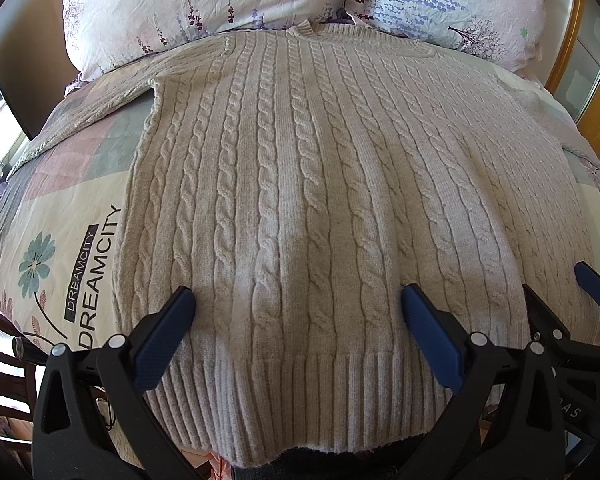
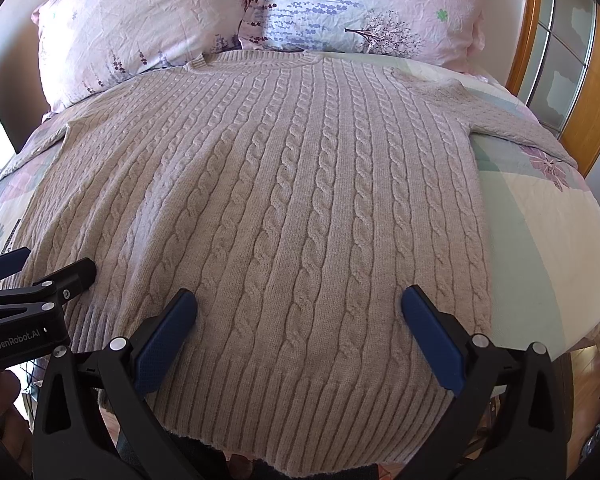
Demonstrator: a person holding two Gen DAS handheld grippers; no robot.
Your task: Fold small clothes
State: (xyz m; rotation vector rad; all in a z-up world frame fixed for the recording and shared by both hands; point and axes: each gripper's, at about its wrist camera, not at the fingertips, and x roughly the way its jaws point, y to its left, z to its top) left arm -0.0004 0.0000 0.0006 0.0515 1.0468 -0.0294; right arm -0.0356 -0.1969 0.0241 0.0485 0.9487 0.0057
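A beige cable-knit sweater (image 1: 308,184) lies flat on the bed, collar toward the pillows, ribbed hem nearest me. It also shows in the right wrist view (image 2: 284,200). Its sleeves spread out to both sides. My left gripper (image 1: 298,308) is open and empty, hovering over the lower left part of the sweater near the hem. My right gripper (image 2: 300,308) is open and empty over the lower right part. The right gripper shows at the right edge of the left wrist view (image 1: 560,292); the left gripper shows at the left edge of the right wrist view (image 2: 48,268).
A patterned bedspread (image 1: 60,240) with "DREAMCITY" print covers the bed. Two floral pillows (image 1: 204,4) (image 2: 372,4) lie at the head. A wooden frame with glass panels (image 2: 560,60) stands to the right. The bed's near edge is just under the hem.
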